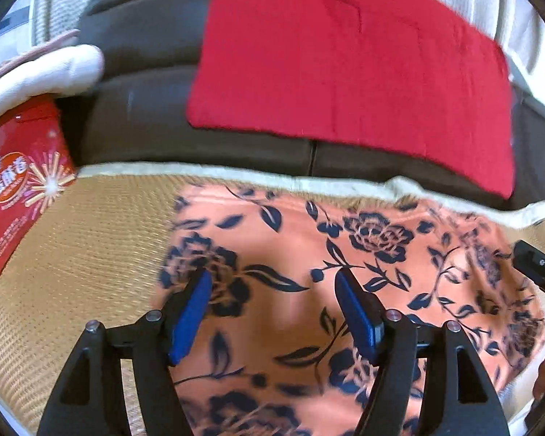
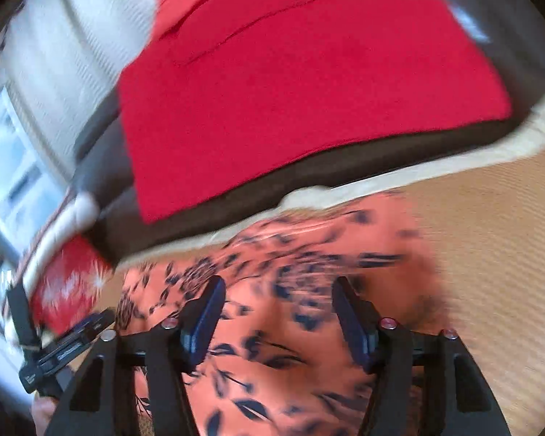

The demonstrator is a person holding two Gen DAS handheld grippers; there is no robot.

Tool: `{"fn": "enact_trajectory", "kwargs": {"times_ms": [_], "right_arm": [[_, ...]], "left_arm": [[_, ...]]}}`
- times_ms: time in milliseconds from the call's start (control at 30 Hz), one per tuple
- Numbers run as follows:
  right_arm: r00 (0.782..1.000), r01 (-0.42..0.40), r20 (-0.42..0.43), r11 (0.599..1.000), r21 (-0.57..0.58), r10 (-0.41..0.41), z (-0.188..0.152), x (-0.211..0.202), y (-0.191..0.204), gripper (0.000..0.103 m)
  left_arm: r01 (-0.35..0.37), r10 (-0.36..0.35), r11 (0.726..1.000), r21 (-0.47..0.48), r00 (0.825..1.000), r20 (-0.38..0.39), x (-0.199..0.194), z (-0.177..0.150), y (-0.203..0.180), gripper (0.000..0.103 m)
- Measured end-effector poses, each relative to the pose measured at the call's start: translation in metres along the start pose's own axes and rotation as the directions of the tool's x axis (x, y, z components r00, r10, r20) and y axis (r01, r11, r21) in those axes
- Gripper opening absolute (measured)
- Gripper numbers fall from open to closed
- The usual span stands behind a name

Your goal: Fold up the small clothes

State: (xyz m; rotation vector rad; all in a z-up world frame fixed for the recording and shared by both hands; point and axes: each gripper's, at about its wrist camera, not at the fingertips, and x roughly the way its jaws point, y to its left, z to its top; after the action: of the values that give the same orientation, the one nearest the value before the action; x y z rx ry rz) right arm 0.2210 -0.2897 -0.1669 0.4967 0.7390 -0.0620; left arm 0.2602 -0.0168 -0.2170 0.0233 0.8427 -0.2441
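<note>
Both grippers, left (image 1: 272, 290) and right (image 2: 278, 298), hang wide open, holding nothing, at the bottom of each frame. Under them lies the soft, floppy flowery cloth (image 1: 309, 254) on a mat (image 1: 91, 239). Its edge looks best to pinch.

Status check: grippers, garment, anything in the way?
Left gripper open, right gripper open, both over the garment. Orange floral garment spread on woven mat, ungripped. Red snack packet at mat's left edge, clear of cloth.

Bright, even daylight; right view motion-blurred (fisheye bends both edges).
</note>
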Motion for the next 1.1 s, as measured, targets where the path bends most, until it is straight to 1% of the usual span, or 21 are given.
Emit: {"fn": "enact_trajectory", "kwargs": {"times_ms": [67, 167, 200, 233, 267, 300, 333, 400, 467, 500, 567, 600, 633, 667, 700, 733, 800, 833, 900, 1033, 1100], "right_arm": [[0.998, -0.024, -0.053, 1.0, -0.002, 0.024, -0.001, 0.027, 0.012, 0.056], [0.994, -0.022, -0.105, 1.0, -0.015, 0.02, -0.007, 0.052, 0.022, 0.055], [0.993, -0.012, -0.115, 1.0, -0.017, 0.01, -0.006, 0.06, 0.023, 0.055], [0.989, 0.019, -0.146, 1.0, -0.01, -0.02, -0.009, 0.071, 0.02, 0.054], [0.982, 0.037, -0.184, 0.999, 0.014, -0.034, -0.012, 0.08, 0.014, 0.052], [0.98, 0.039, -0.195, 0.999, 0.027, -0.034, -0.014, 0.081, 0.008, 0.051], [0.981, 0.043, -0.188, 0.999, 0.015, -0.039, -0.013, 0.079, 0.009, 0.051], [0.979, 0.04, -0.202, 0.999, 0.01, -0.037, -0.009, 0.074, 0.012, 0.05], [0.984, 0.007, -0.176, 0.998, 0.06, 0.004, -0.001, 0.06, 0.007, 0.051], [0.99, -0.001, -0.139, 0.996, 0.084, 0.012, 0.004, 0.047, 0.002, 0.051], [0.996, 0.053, -0.077, 0.994, 0.091, -0.046, 0.009, 0.029, -0.01, 0.052], [0.994, 0.088, -0.073, 0.992, 0.094, -0.081, 0.01, 0.028, -0.019, 0.052], [0.987, 0.135, -0.099, 0.985, 0.11, -0.124, 0.008, 0.03, -0.031, 0.052], [0.98, 0.165, -0.138, 0.978, 0.13, -0.147, 0.004, 0.036, -0.042, 0.05], [0.979, 0.152, -0.16, 0.977, 0.151, -0.128, -0.001, 0.041, -0.052, 0.05], [0.984, 0.139, -0.132, 0.982, 0.131, -0.121, -0.001, 0.037, -0.05, 0.05], [0.98, 0.157, -0.14, 0.984, 0.081, -0.144, -0.001, 0.032, -0.041, 0.05], [0.982, 0.15, -0.13, 0.986, 0.074, -0.14, -0.002, 0.028, -0.036, 0.05], [0.985, 0.122, -0.13, 0.99, 0.067, -0.113, -0.003, 0.023, -0.027, 0.05], [0.994, 0.056, -0.088, 0.998, -0.018, -0.057, -0.009, 0.002, 0.008, 0.05], [0.995, 0.031, -0.09, 0.998, -0.046, -0.035, -0.014, -0.006, 0.015, 0.05]], "left_arm": [[-0.025, 0.025, 1.0, -0.009, 0.999, -0.047, 0.017, 0.001, -0.003, 0.071], [-0.059, 0.052, 0.997, -0.054, 0.991, -0.12, 0.046, 0.003, 0.003, 0.071], [-0.071, 0.063, 0.996, -0.053, 0.988, -0.138, 0.052, 0.003, 0.004, 0.072], [-0.077, 0.07, 0.996, -0.04, 0.988, -0.141, 0.057, 0.002, 0.005, 0.073], [-0.082, 0.079, 0.996, -0.018, 0.988, -0.131, 0.058, 0.003, 0.003, 0.075], [-0.089, 0.088, 0.996, 0.003, 0.988, -0.13, 0.06, 0.003, -0.001, 0.076], [-0.096, 0.098, 0.995, 0.026, 0.987, -0.131, 0.063, 0.003, -0.005, 0.076], [-0.087, 0.09, 0.996, 0.029, 0.988, -0.122, 0.065, 0.005, -0.009, 0.076], [-0.075, 0.073, 0.997, -0.015, 0.992, -0.101, 0.053, 0.006, -0.002, 0.076], [-0.086, 0.084, 0.996, -0.031, 0.993, -0.084, 0.048, 0.007, 0.001, 0.076], [-0.128, 0.126, 0.991, -0.045, 0.991, -0.039, 0.038, 0.006, 0.006, 0.076], [-0.144, 0.143, 0.989, -0.04, 0.989, -0.041, 0.039, 0.005, 0.007, 0.077], [-0.163, 0.161, 0.986, -0.031, 0.985, -0.059, 0.043, 0.004, 0.008, 0.079], [-0.178, 0.175, 0.984, -0.017, 0.98, -0.095, 0.052, -0.001, 0.009, 0.08], [-0.183, 0.181, 0.983, -0.008, 0.976, -0.124, 0.06, -0.005, 0.008, 0.081], [-0.19, 0.188, 0.982, -0.003, 0.973, -0.135, 0.065, -0.008, 0.006, 0.081], [-0.199, 0.197, 0.98, -0.002, 0.973, -0.122, 0.058, -0.007, 0.003, 0.081], [-0.199, 0.198, 0.98, -0.001, 0.973, -0.118, 0.056, -0.005, 0.001, 0.081], [-0.207, 0.206, 0.978, -0.002, 0.975, -0.085, 0.04, -0.01, 0.0, 0.081], [-0.209, 0.209, 0.978, 0.023, 0.978, -0.016, 0.011, -0.014, -0.006, 0.081], [-0.217, 0.216, 0.976, 0.032, 0.976, 0.023, -0.001, -0.017, -0.01, 0.081]]}}
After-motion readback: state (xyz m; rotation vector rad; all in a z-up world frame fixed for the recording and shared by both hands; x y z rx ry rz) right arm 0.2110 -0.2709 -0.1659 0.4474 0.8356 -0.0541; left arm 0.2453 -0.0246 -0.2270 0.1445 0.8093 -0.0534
